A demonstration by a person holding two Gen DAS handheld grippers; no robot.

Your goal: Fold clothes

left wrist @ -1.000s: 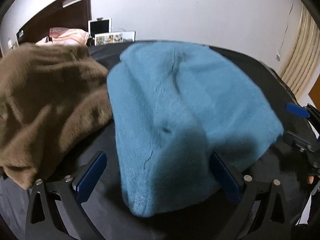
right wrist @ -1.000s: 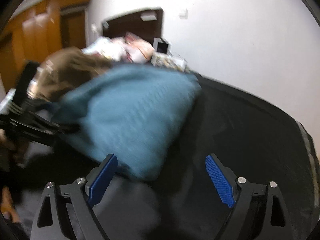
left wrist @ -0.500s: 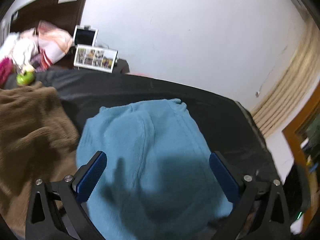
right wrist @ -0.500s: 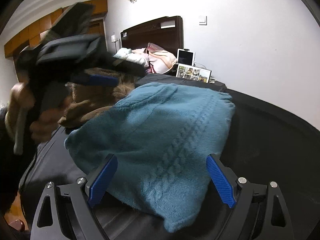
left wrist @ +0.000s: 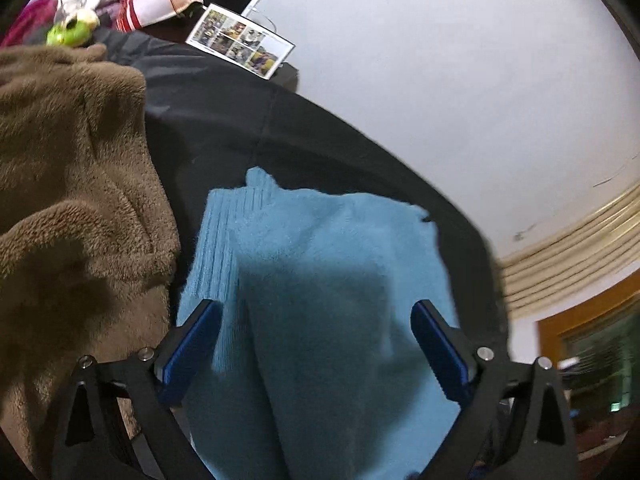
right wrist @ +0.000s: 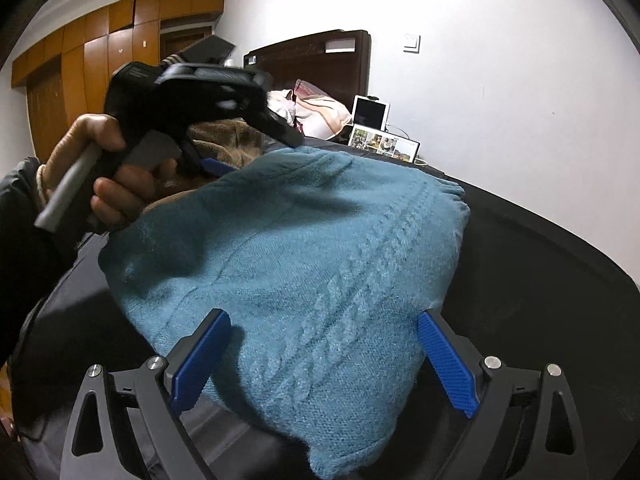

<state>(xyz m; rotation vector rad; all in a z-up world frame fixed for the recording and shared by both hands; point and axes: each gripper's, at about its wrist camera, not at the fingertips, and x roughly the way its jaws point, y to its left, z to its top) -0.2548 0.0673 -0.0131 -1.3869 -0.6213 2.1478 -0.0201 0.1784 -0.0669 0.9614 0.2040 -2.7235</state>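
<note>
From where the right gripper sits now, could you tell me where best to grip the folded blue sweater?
Probably the near folded edge of the blue sweater, approached low from the front: it bulges between the right gripper's open fingers, thick enough to pinch.

Right gripper [right wrist: 324, 354] has its blue pads spread wide, both just off the near edge of a folded teal knit sweater [right wrist: 304, 256] lying on a black surface [right wrist: 540, 280]; nothing gripped. Left gripper [right wrist: 212, 120], held in a bare hand [right wrist: 100, 168], hangs above the sweater's far left corner, fingers mostly hidden. Brown fleece garment [right wrist: 224, 136] behind it, photo frame [right wrist: 384, 144] and tablet [right wrist: 370, 114] by the white wall [right wrist: 500, 80].
</note>
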